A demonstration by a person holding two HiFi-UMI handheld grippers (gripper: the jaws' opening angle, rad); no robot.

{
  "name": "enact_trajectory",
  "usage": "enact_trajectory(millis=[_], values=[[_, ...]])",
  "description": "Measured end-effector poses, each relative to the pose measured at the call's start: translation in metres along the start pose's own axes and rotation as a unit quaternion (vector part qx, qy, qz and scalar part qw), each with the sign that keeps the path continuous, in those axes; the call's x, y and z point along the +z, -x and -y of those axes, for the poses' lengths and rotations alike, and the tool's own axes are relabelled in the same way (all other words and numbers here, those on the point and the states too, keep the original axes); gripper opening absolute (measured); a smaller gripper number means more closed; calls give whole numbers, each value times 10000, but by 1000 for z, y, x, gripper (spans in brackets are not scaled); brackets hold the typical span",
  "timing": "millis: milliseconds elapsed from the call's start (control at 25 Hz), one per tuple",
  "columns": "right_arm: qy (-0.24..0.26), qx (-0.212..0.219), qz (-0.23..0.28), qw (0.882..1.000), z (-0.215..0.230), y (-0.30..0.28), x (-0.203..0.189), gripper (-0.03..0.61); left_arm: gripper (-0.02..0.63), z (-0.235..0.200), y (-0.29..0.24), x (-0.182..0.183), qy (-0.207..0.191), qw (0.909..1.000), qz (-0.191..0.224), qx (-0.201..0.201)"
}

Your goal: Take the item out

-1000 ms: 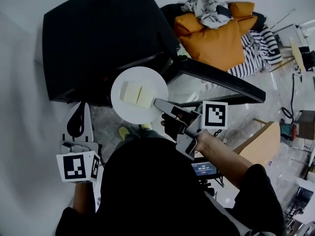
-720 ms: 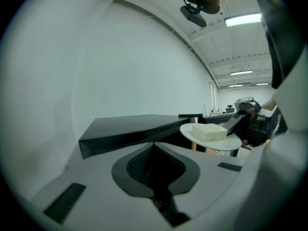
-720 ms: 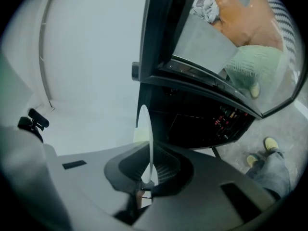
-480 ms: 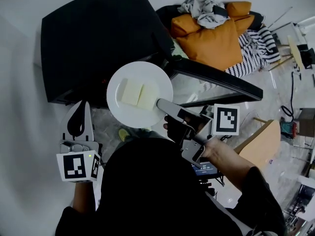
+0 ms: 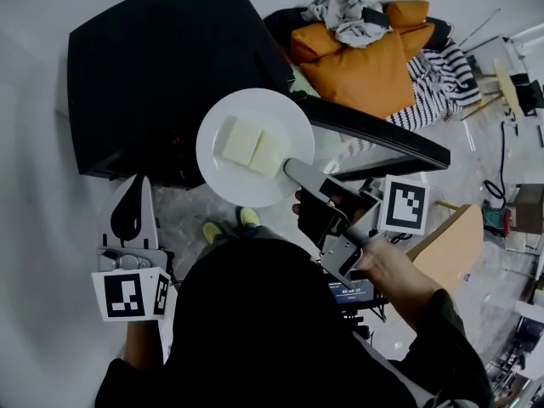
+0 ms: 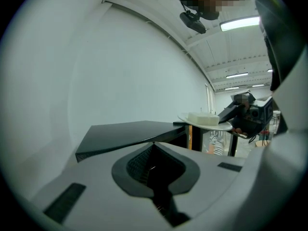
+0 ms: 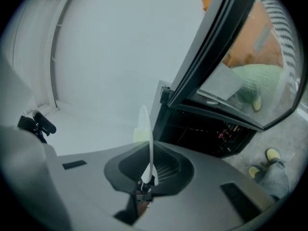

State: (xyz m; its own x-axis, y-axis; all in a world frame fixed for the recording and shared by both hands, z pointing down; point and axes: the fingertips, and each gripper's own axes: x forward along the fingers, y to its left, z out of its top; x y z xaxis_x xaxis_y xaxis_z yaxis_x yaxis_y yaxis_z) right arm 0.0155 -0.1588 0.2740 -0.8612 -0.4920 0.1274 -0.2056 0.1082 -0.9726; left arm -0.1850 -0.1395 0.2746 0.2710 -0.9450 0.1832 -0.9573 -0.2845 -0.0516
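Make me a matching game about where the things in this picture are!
1 round white plate
2 pale yellow square slices
3 black oven's glass door
4 orange fabric cushion

A lying on the plate
B swung open
C pinched at its rim by the right gripper
D beside striped black-and-white fabric

Pairs: 1-C, 2-A, 3-B, 4-D
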Motion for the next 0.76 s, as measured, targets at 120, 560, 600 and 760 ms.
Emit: enact_trajectory(millis=[120,560,600,760], values=[[-59,-44,-9,10000,5,1,-4,21,8,2,2,0,4,10000,-1,-14],[-58,-33,-100,9999,6,-1,-6,22,8,3,5,0,62,9999,-51,66],[-62,-35,-107,9999,6,-1,-7,21,8,3,6,0,68,9999,-58,73],[-53,-57,-120,9999,7,0,-9,23,8,4,8,-3,70,9999,-81,73]])
